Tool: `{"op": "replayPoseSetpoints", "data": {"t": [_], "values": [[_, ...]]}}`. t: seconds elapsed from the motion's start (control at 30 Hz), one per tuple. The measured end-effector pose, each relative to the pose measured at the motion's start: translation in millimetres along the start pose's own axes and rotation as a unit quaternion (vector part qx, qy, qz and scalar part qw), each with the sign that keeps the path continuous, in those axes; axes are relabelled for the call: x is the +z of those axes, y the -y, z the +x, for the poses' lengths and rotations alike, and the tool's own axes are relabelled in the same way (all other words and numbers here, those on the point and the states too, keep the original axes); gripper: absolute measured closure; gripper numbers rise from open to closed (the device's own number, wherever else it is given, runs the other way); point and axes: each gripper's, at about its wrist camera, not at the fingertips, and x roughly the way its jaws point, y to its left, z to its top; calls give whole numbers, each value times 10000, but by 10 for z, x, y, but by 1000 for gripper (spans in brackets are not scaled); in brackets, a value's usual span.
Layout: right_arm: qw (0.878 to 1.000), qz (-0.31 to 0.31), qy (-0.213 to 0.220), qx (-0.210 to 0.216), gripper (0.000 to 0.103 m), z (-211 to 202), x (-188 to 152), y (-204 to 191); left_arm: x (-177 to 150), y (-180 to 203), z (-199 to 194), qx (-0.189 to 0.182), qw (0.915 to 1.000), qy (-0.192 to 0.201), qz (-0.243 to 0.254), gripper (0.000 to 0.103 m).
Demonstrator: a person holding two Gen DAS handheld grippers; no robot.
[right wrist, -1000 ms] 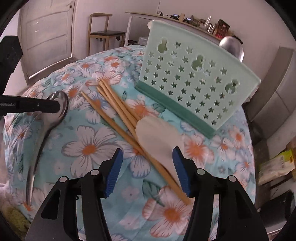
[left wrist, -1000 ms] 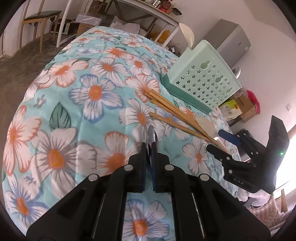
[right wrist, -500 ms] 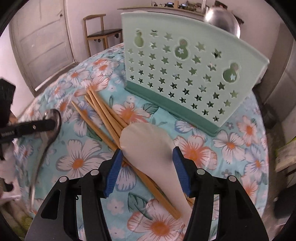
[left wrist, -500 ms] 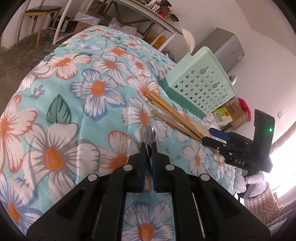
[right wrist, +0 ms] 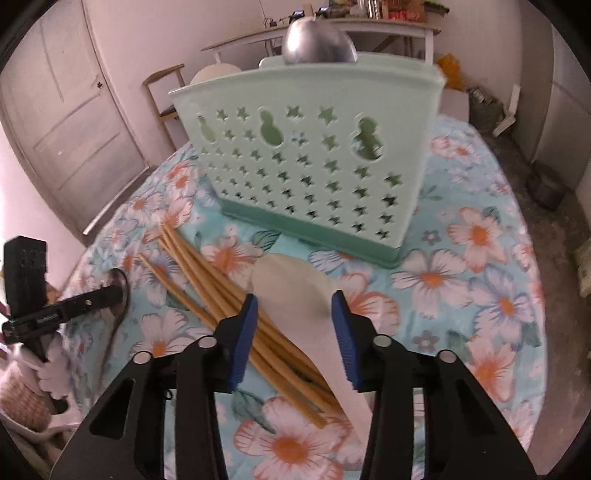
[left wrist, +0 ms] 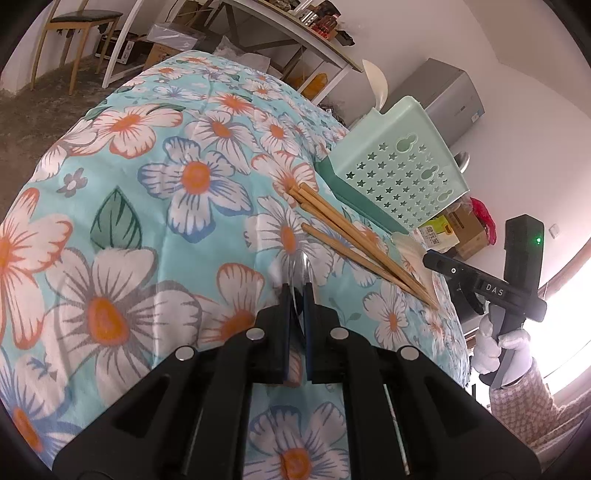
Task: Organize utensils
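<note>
My left gripper (left wrist: 297, 288) is shut on a metal spoon (left wrist: 300, 266), seen edge-on between its pads just above the floral tablecloth. The right wrist view shows it at far left, where that spoon (right wrist: 112, 325) hangs from the left gripper (right wrist: 116, 295). My right gripper (right wrist: 293, 301) is closing on the bowl of a white plastic spoon (right wrist: 291, 284), and its blue pads meet the bowl's two edges. The white spoon lies across several wooden chopsticks (right wrist: 207, 273). Behind them stands a mint star-holed utensil basket (right wrist: 314, 155).
A metal ladle bowl (right wrist: 317, 40) and a white spoon (left wrist: 376, 88) stick up out of the basket. The round table's cloth (left wrist: 110, 184) drops off on all sides. Around it are a chair (left wrist: 74, 22), a door (right wrist: 74, 122), a shelf table and boxes on the floor.
My right gripper moved closer to the basket and over the white spoon, rolled, and its jaws narrowed onto the spoon's bowl. The left gripper stayed nearly still with the metal spoon.
</note>
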Motion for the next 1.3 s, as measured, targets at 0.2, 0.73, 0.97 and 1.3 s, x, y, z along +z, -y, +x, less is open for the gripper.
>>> {"op": "replayPoseSetpoints", "data": {"t": [0.2,0.73,0.97,1.3], "values": [[9969,-607,33,-492,80,46,45,-120,18,31,10,94,10000,-10,9,97],[9949,-496,735,-472,100,-696,108,-108,62,157,43,558,9983,-136,-20,98],[9948,202,743,661,100,-983,-49,-174,82,217,31,720,9972,-188,48,98],[9982,328,279,424,92,-670,-169,-135,27,159,-86,775,9969,-140,-18,98]]}}
